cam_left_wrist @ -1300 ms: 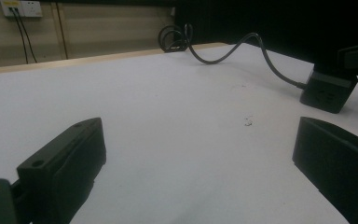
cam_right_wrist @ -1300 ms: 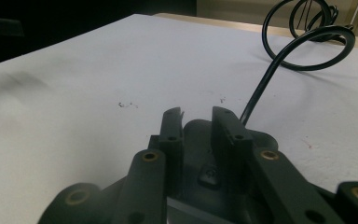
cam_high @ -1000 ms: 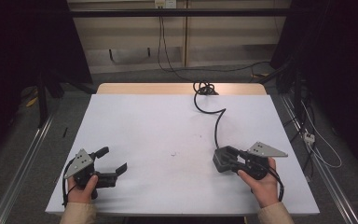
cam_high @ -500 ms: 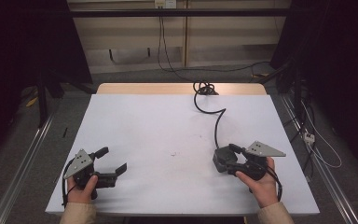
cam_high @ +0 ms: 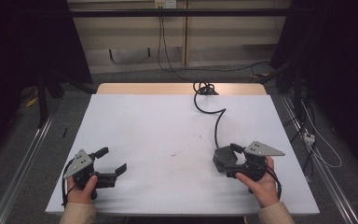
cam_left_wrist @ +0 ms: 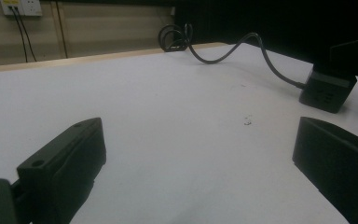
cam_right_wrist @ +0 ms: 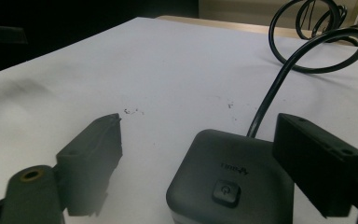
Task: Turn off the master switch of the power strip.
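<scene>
— While we log stock: where is the power cube (cam_right_wrist: 230,182)?
— On the tabletop (cam_high: 158,126), between our right gripper's (cam_right_wrist: 200,158) spread jaws; rigid, smooth; grip its flat sides. Left gripper (cam_left_wrist: 191,172) spread, empty.

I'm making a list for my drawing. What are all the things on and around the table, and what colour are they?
Table: one, white top with a wooden far edge, centre.
Power cube: one, dark grey with a button on top, near right of the table, between the right gripper's open jaws.
Cable: one, black, from the cube to a coil at the far edge.
Wall socket: white, on the back wall.
Left gripper: black, open, near left.
Right gripper: black, open, near right.
Hands: two, holding the grippers.
</scene>
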Tool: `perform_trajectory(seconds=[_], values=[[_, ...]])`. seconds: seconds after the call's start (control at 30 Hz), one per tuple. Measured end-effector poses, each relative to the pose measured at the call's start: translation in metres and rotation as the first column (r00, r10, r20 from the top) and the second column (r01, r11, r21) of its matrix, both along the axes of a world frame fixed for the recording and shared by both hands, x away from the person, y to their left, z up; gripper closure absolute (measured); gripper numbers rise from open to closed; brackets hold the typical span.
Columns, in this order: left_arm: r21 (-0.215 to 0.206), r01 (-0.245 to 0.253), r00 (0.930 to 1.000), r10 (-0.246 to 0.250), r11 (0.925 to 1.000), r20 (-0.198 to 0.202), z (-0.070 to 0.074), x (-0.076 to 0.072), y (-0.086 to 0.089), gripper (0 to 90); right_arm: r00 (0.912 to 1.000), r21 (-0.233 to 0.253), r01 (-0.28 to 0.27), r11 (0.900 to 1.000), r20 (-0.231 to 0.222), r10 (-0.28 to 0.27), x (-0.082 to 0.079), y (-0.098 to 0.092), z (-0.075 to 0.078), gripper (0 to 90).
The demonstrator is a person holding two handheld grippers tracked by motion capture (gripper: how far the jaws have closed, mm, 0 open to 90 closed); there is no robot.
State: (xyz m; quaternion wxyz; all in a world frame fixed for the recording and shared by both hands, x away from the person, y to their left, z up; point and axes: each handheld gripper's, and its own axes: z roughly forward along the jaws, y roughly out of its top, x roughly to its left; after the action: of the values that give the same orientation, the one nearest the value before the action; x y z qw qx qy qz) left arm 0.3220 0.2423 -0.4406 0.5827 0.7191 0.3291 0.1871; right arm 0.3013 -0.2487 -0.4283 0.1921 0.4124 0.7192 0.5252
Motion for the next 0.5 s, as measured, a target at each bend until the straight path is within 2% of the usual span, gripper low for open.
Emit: perform_trajectory(seconds=[0.1, 0.3, 0.5], values=[[-0.004, -0.001, 1.0000, 0.001, 1.0000, 0.001, 0.0003, -0.0002, 0.0002, 2.2, 1.0000, -0.011, 0.004, 1.000, 0.001, -0.004, -0.0006, -0.0011, -0.0004, 12.7], [-0.003, 0.000, 1.0000, 0.000, 1.0000, 0.001, 0.0002, 0.0000, 0.0001, 2.2, 1.0000, -0.002, -0.002, 1.000, -0.004, 0.002, -0.0012, -0.0052, 0.0010, 5.0], [0.001, 0.001, 1.0000, -0.001, 1.0000, 0.001, 0.0002, 0.0002, -0.0002, 2.2, 1.0000, -0.008, 0.004, 1.000, -0.008, -0.004, -0.0017, -0.0086, -0.0006, 3.8]])
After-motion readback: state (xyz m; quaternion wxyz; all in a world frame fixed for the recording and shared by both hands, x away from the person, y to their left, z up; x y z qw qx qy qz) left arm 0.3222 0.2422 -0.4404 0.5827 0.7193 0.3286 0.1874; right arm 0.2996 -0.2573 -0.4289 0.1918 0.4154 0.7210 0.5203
